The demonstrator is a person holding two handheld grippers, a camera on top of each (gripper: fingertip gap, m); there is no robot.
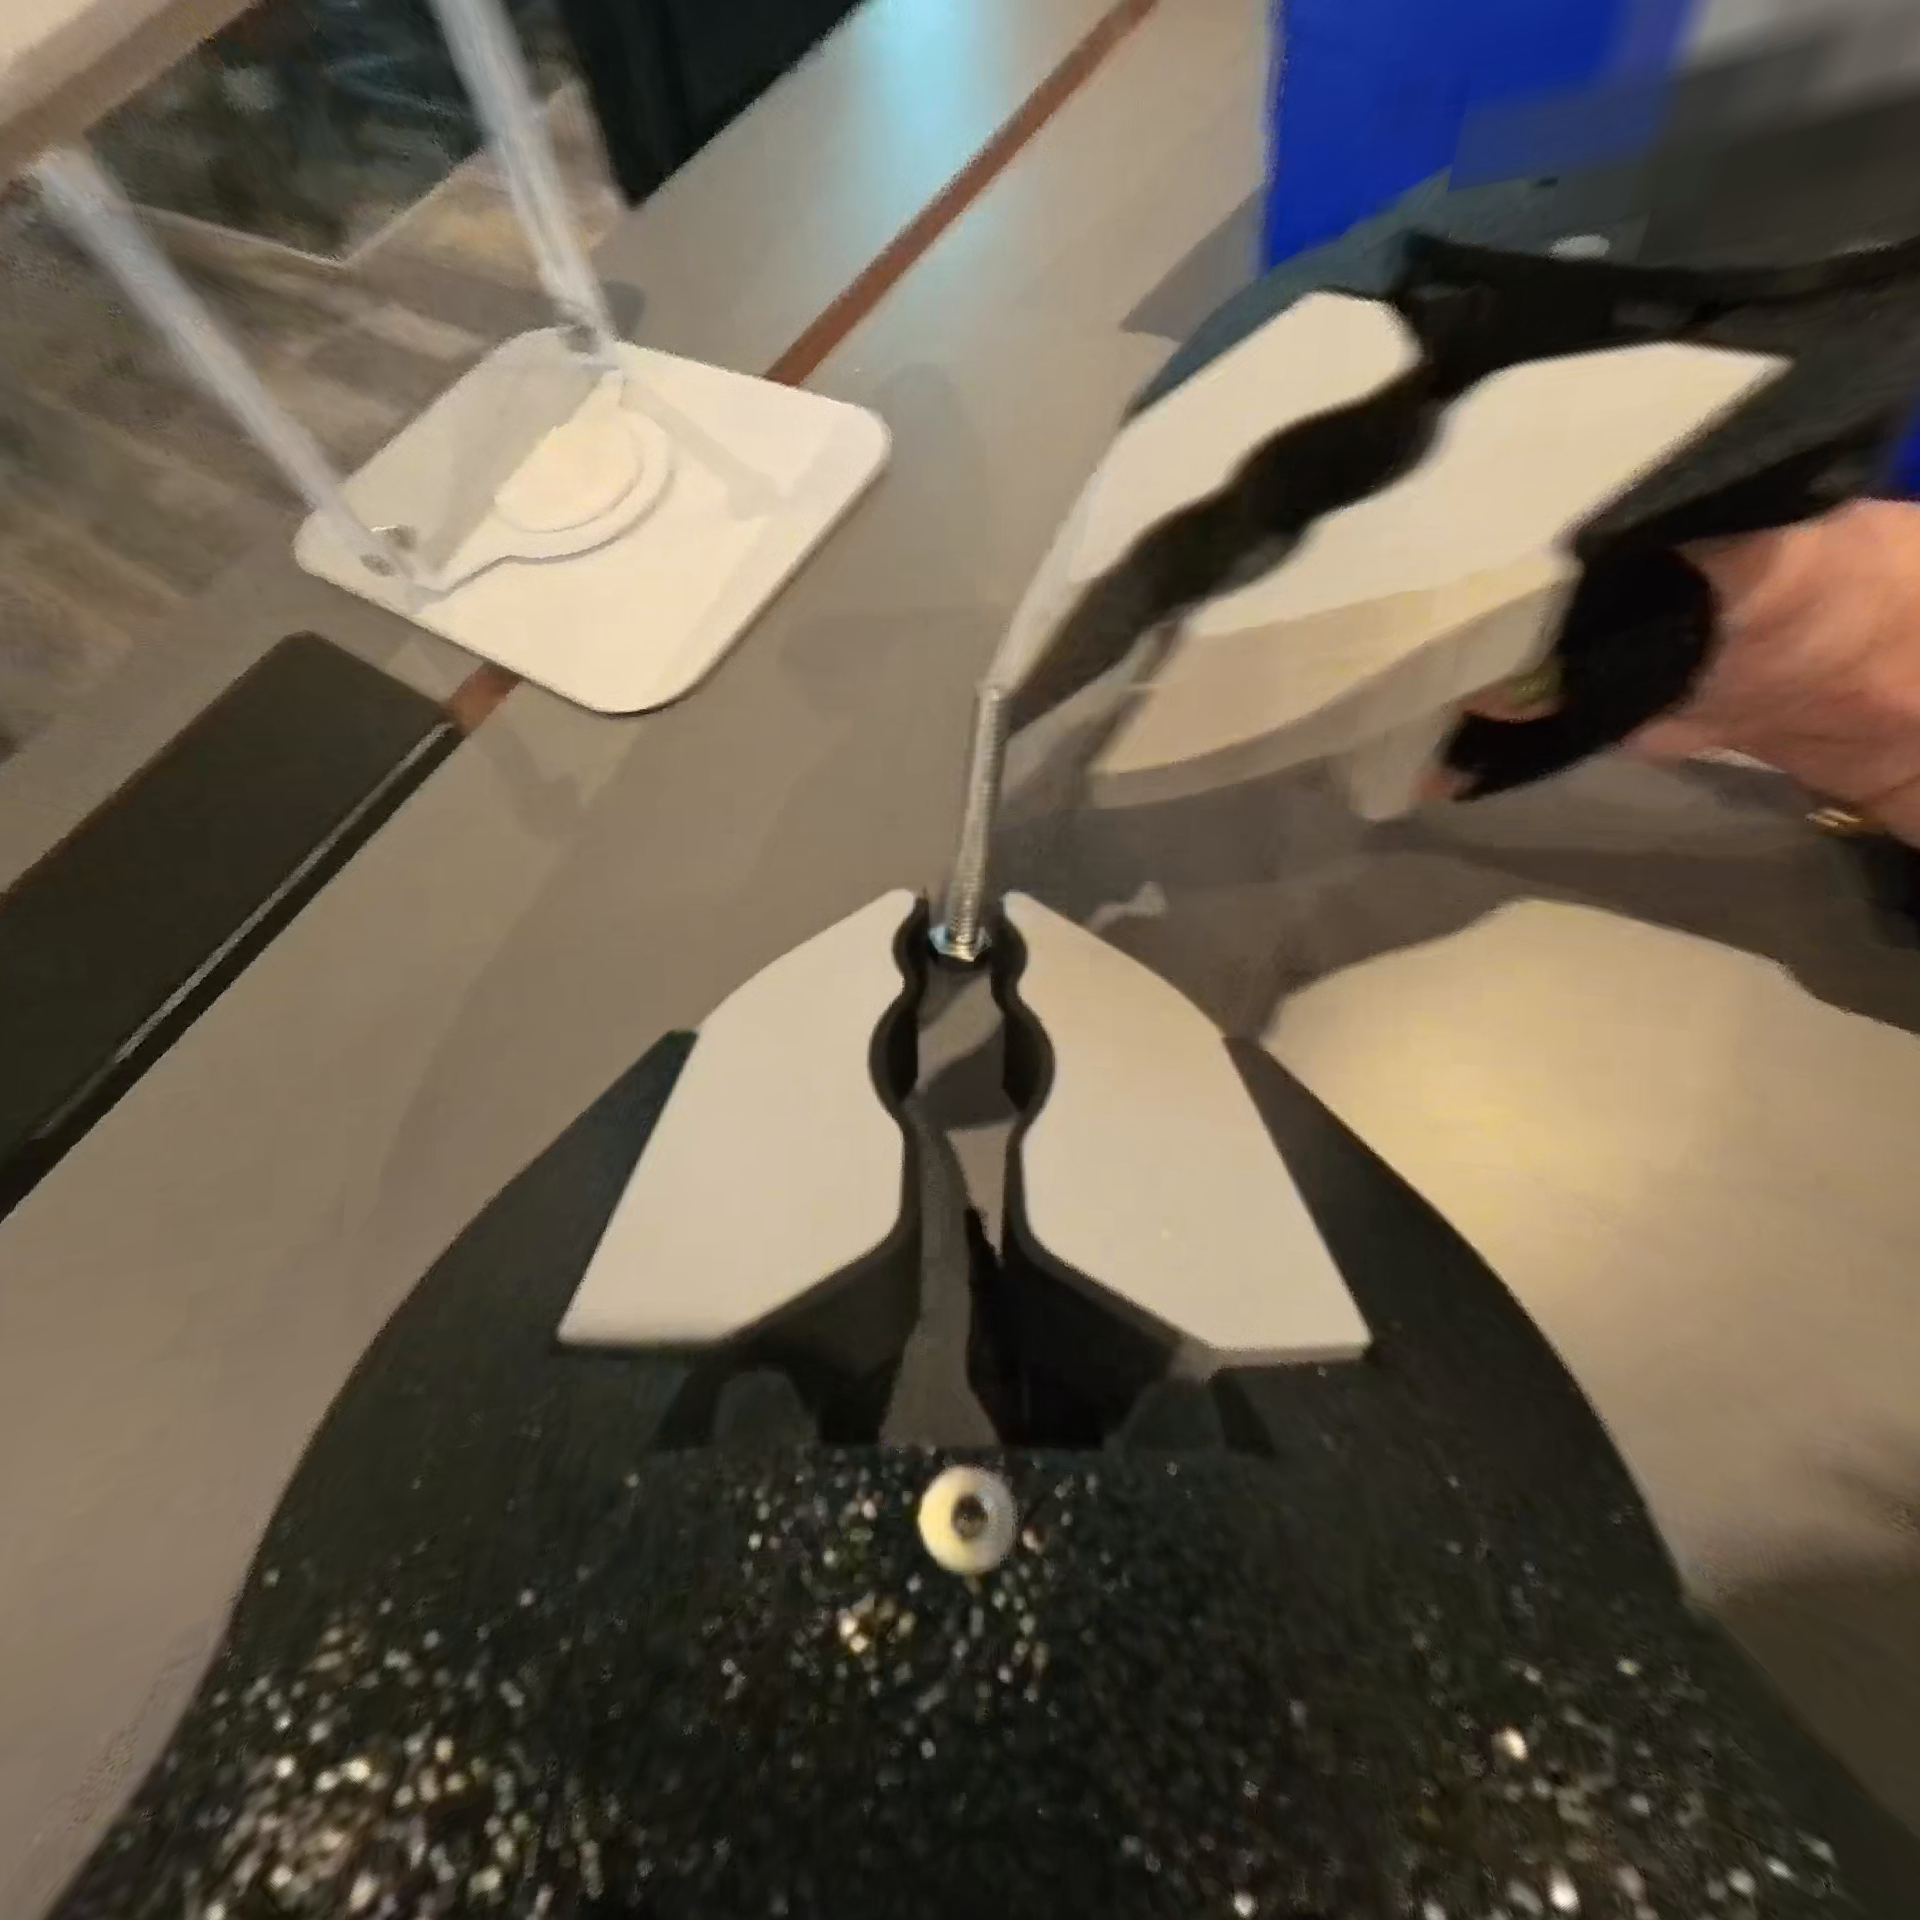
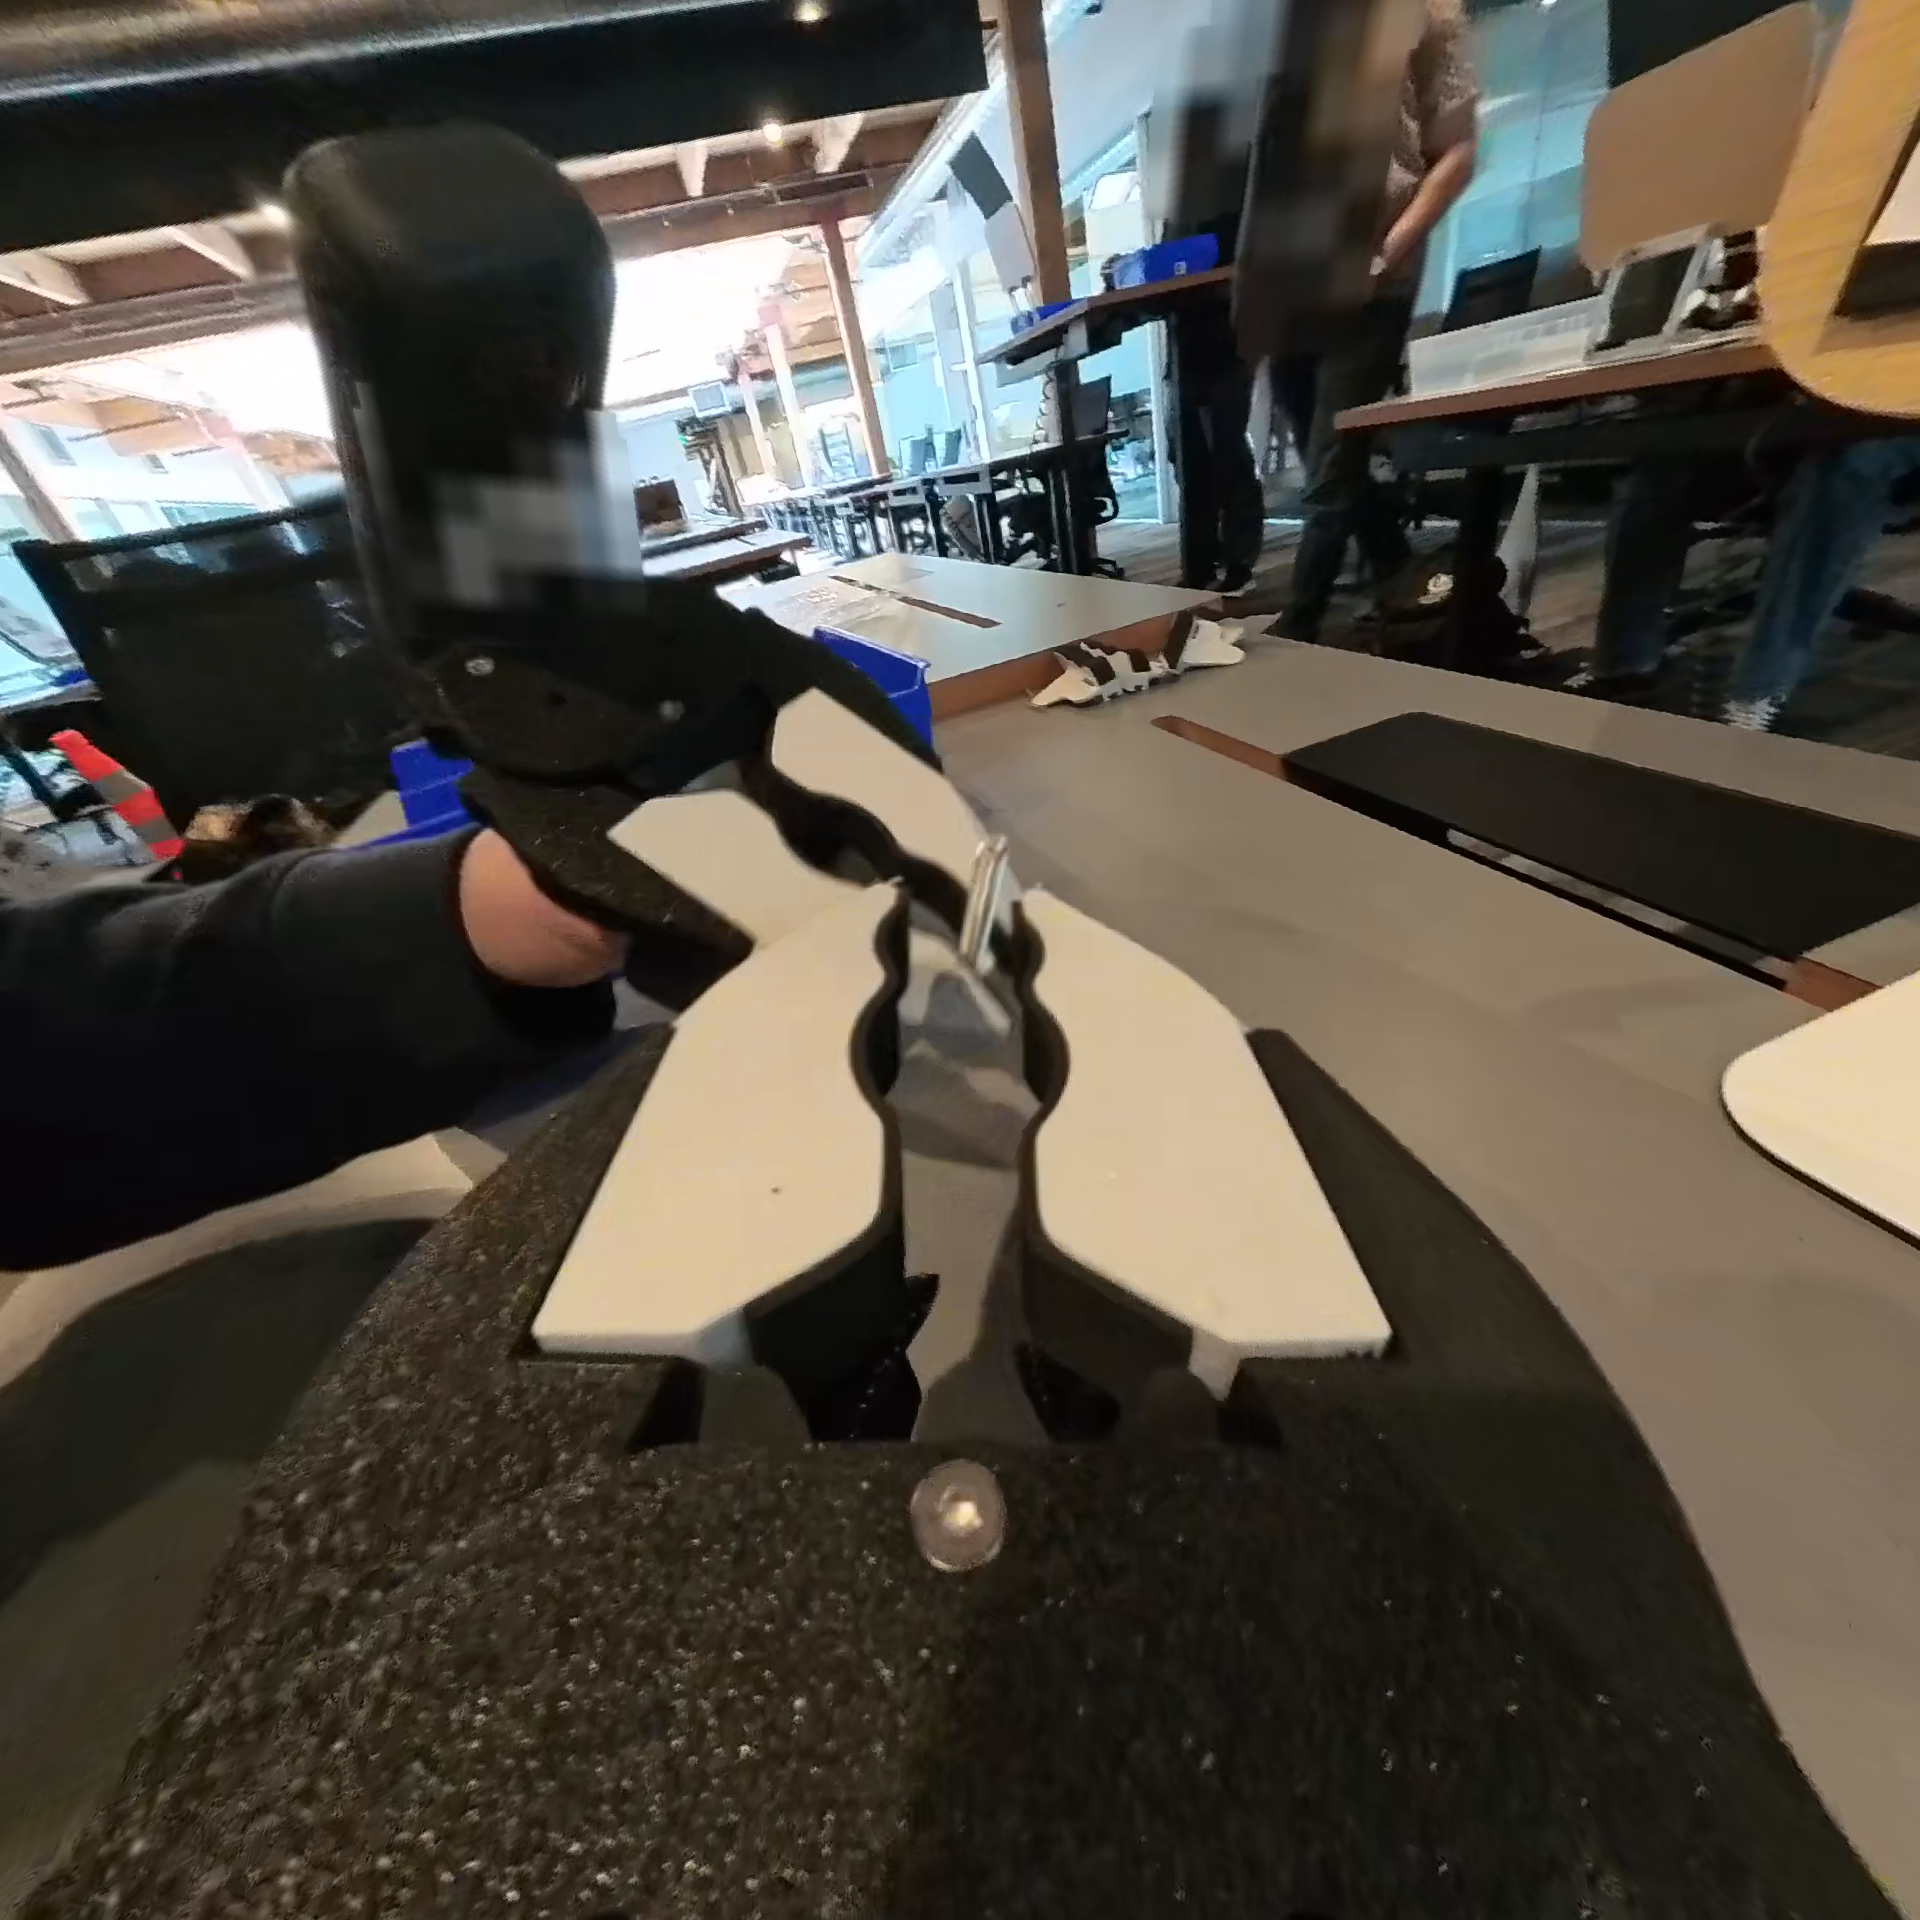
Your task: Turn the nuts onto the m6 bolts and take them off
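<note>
**Bolt pinched between two grippers, nut at the left tips**

Bolt ran from our left gripper up toward 12 o'clock, its far end at the tips of our right gripper. Nut sat at the bolt's near end, left jaws narrow and clamped on it, probably so one side stayed fixed while the other turned. In the right wrist view our right gripper had jaws narrow around the blurred bolt; we couldn't tell how firmly it gripped. Both were held above the grey table, clear of it, likely to leave room for twisting. A white base plate with clear rods sat at 10 o'clock, well apart.
</note>
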